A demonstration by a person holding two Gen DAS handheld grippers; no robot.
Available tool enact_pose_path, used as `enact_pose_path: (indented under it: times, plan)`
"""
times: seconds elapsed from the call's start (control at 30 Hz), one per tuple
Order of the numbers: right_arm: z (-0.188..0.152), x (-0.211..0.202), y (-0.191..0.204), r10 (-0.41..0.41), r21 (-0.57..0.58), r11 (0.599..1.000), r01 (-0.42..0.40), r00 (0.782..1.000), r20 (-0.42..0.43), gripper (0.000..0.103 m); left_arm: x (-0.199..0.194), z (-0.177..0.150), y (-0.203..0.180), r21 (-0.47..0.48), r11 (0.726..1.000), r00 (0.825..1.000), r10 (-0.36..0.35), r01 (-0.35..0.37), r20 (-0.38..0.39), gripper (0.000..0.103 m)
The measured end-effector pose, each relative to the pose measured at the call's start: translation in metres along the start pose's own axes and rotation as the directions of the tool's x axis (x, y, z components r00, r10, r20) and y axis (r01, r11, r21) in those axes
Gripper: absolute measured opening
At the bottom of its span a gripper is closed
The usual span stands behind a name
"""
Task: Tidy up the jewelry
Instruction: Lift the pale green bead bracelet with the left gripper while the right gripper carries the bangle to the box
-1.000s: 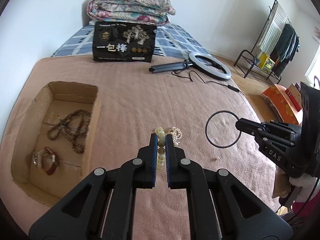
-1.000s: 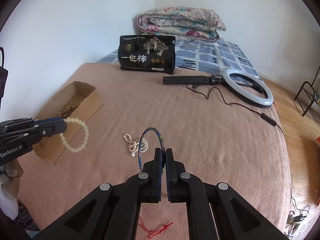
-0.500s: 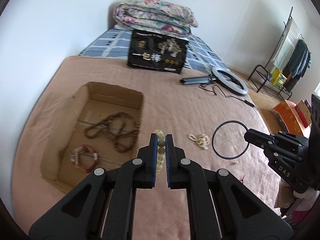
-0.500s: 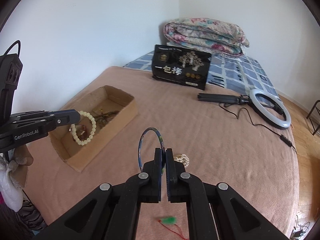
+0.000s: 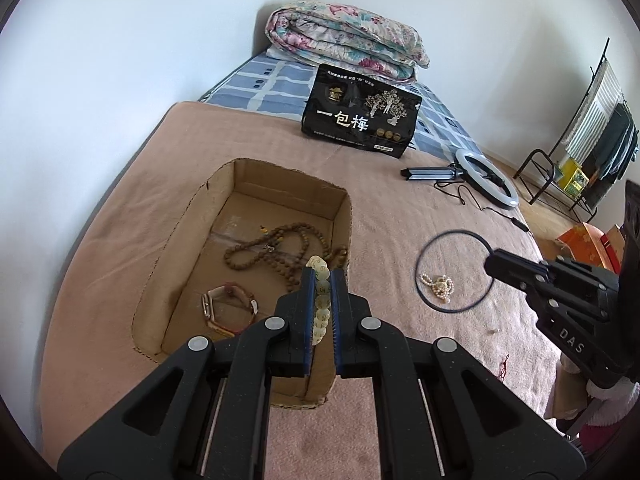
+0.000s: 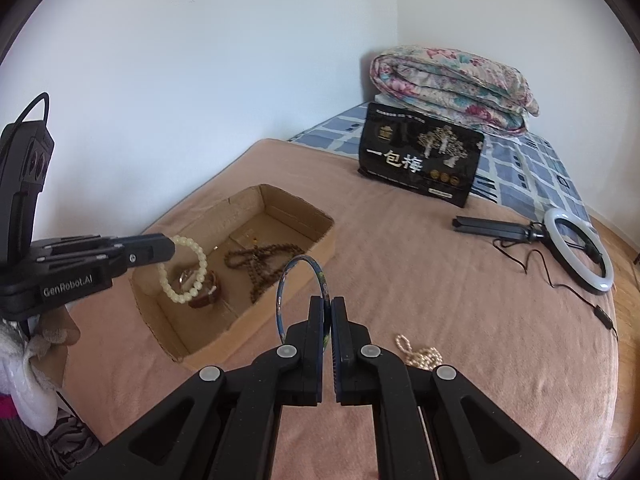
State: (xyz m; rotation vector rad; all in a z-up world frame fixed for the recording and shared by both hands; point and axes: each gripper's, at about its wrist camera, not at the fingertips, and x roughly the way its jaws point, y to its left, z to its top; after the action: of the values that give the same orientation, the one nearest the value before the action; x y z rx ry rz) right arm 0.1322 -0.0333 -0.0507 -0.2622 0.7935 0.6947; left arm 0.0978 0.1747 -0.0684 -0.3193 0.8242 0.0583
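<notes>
My left gripper point(image 5: 321, 276) is shut on a pale cream bead bracelet point(image 5: 322, 304) and holds it above the open cardboard box point(image 5: 192, 216). From the right wrist view the bracelet point(image 6: 184, 276) hangs over the box point(image 6: 320, 248). Inside lie a brown bead necklace point(image 5: 276, 250) and a watch point(image 5: 228, 308). My right gripper point(image 6: 327, 304) is shut on a thin dark bangle point(image 6: 304, 292), held in the air right of the box. A pearl string point(image 5: 438, 286) lies on the pink blanket.
A black snack bag point(image 5: 360, 124) stands at the back, with a folded floral quilt point(image 5: 344, 44) behind it. A ring light with cable point(image 5: 486, 178) lies at the right. A red thread point(image 5: 504, 366) lies near the bed's right edge. A clothes rack point(image 5: 576, 156) stands beyond.
Both grippers have moved left toward the box. My left gripper with the bead bracelet is now over the box. The right gripper still holds the bangle.
</notes>
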Motion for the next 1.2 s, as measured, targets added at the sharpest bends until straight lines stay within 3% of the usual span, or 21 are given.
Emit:
enact_pose_path:
  times: [0.43,1.2]
  plan:
    - [0.032,0.041,0.033,0.024,-0.048,0.999,-0.024,1.0,-0.005,0.001,0.002,-0.007,0.008,-0.001,1.0,1.0,0.006,-0.006,-0.02,0.005]
    - [0.051,0.082,0.043,0.066,-0.005,0.998,-0.067,0.997,-0.044,0.001,0.004,-0.01,0.012,0.03,0.998,0.999,0.049,-0.048,-0.019,0.005]
